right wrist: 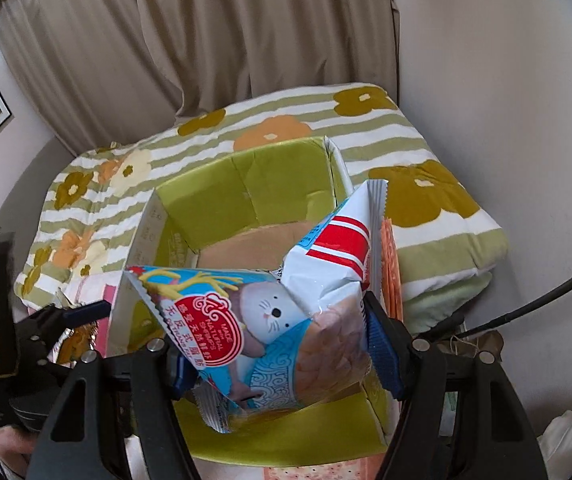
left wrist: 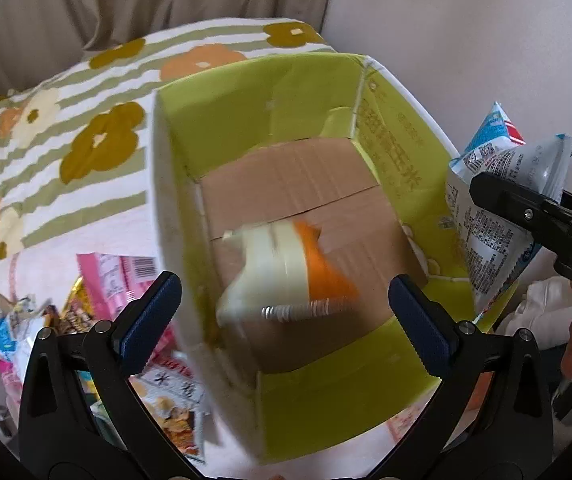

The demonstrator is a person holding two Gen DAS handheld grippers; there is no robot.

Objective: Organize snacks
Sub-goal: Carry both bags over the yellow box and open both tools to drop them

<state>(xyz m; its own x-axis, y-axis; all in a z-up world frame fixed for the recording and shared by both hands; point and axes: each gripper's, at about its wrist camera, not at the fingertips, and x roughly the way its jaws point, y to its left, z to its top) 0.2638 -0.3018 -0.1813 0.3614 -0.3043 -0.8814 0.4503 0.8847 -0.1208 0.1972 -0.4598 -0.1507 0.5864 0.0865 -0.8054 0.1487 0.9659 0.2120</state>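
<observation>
A green cardboard box with a brown bottom stands open on a flowered blanket. My left gripper is open above it, and a blurred white and orange snack pack is in the air between my fingers, over the box bottom. My right gripper is shut on a blue and white shrimp chip bag with a cartoon animal, held over the box. That bag also shows in the left wrist view at the box's right edge.
Several snack packs lie in a heap left of the box. The flowered blanket covers the surface behind. A curtain and a wall stand at the back. A black cable runs at the right.
</observation>
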